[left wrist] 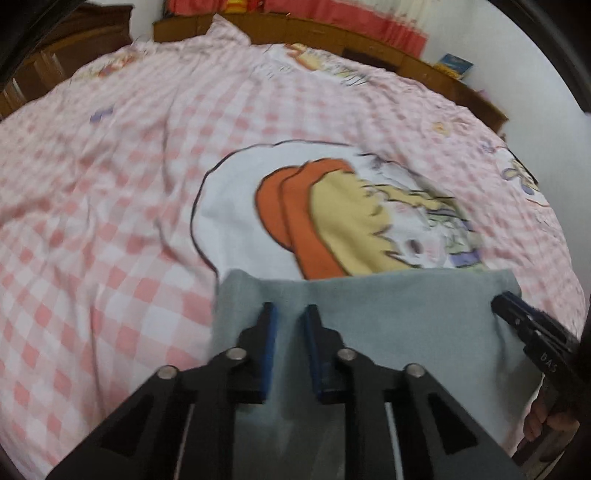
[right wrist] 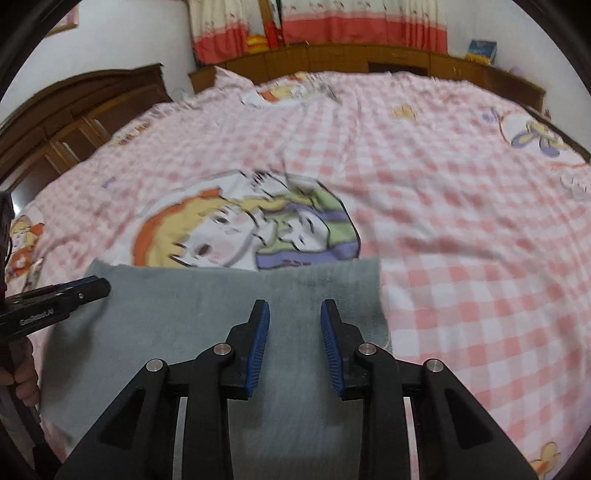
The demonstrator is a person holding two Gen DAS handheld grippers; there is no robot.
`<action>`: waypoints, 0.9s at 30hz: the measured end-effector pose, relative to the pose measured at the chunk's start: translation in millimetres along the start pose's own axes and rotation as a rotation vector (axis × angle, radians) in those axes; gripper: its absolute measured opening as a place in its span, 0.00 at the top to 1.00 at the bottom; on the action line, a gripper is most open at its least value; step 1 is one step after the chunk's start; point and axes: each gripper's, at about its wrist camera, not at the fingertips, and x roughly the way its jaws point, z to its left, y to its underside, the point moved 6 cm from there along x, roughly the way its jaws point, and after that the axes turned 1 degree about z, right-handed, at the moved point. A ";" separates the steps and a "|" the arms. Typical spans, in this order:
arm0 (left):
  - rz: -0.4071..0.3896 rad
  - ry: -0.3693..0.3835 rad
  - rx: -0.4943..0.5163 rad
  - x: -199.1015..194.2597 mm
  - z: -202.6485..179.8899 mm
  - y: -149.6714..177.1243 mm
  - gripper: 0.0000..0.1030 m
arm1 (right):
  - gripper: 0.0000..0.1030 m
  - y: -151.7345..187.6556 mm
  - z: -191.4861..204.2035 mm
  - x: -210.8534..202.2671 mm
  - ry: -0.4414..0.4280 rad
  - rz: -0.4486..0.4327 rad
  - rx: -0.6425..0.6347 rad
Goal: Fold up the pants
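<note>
Grey soft pants (right wrist: pixel 207 332) lie flat on checked bedsheet (right wrist: pixel 461 258).

soft even indoor light, heavy motion blur, strong fisheye bending with dark corners.

right tool (left wrist: pixel 517 314): "DAS" | left tool (right wrist: pixel 92 288): "GenRobot.AI", blurred

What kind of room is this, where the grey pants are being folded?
Most likely a bedroom in a home. The grey pants lie on a large bed with a pink checked cartoon sheet. A wooden bed frame runs along the far side, and curtains hang above it.
</note>
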 end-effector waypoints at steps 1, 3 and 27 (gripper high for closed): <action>-0.006 -0.003 -0.004 2.5 3.0 -1.2 0.85 | 0.77 1.8 -2.7 7.6 -0.001 0.005 0.009; -0.007 0.004 -0.009 2.3 5.5 -2.0 0.85 | 0.79 3.5 -4.7 13.0 0.001 -0.006 0.011; -0.028 -0.012 0.096 -78.6 -14.6 90.8 0.66 | 0.78 87.8 14.2 -62.1 -0.099 0.021 0.050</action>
